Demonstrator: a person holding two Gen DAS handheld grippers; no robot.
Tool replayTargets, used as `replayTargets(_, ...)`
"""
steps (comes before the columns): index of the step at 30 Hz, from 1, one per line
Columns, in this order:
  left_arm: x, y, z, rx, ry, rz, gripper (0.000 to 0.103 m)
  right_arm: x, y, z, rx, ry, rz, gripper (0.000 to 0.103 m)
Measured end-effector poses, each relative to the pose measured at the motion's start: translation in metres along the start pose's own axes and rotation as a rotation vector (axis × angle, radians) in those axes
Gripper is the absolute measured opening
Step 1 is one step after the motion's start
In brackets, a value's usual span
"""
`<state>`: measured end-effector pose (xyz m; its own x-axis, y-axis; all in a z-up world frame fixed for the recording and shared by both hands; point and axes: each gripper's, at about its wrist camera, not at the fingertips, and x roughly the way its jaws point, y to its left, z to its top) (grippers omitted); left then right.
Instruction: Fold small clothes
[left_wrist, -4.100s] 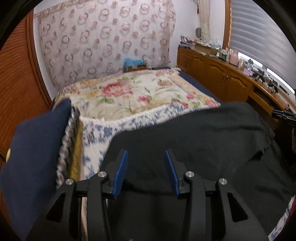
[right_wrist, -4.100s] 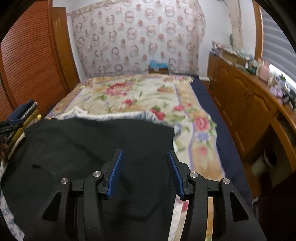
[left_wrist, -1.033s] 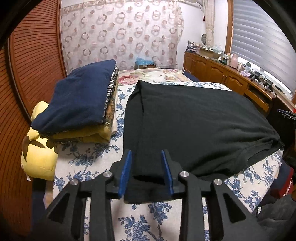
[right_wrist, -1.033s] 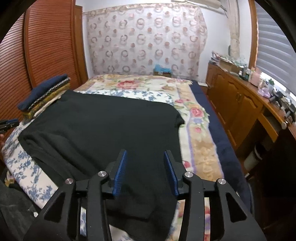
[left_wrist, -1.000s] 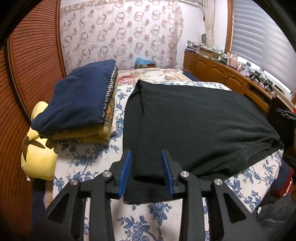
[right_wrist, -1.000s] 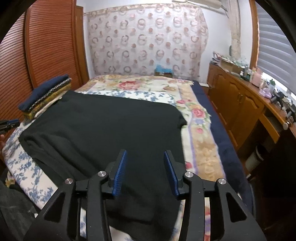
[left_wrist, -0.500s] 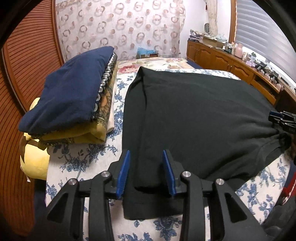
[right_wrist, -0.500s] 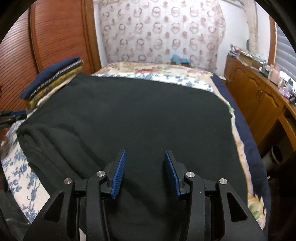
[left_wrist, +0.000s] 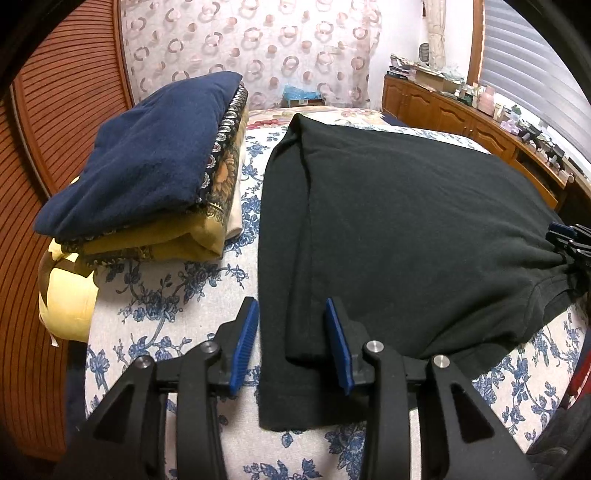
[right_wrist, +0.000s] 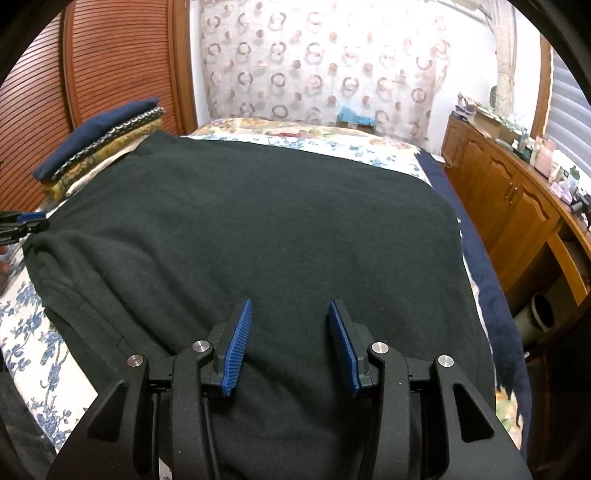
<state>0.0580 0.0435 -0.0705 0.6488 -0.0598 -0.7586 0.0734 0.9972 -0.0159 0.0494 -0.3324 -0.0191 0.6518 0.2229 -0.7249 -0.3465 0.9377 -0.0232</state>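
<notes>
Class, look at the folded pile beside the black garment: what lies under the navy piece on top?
Under the navy garment lie a dark patterned layer, mustard-yellow fabric and a cream edge. How many pieces these are stays hidden inside the folds.

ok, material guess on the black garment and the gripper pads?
Black garment: looks like a soft matte knit, maybe fleece or cotton jersey; fuzzy, no sheen, a ribbed-looking band at one edge. Fingertips' blue pads: probably rubber or soft plastic, with fine ridges; the black fingers behind look like matte printed or moulded plastic.

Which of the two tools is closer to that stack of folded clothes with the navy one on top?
Left. The left tool sits at the black garment's edge beside the stack; the right tool is across the garment, farther off.
</notes>
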Motion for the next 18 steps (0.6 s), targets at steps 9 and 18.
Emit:
replayTargets(9,-0.009,-0.003,-0.012,-0.005,0.025,-0.05,0.037,0.007,-0.003,0.003,0.001,0.034,0.025,0.044)
replayTargets(18,-0.008,-0.001,-0.008,-0.01,0.038,-0.047,0.038,0.007,-0.003,0.002,0.004,0.03,0.024,0.045)
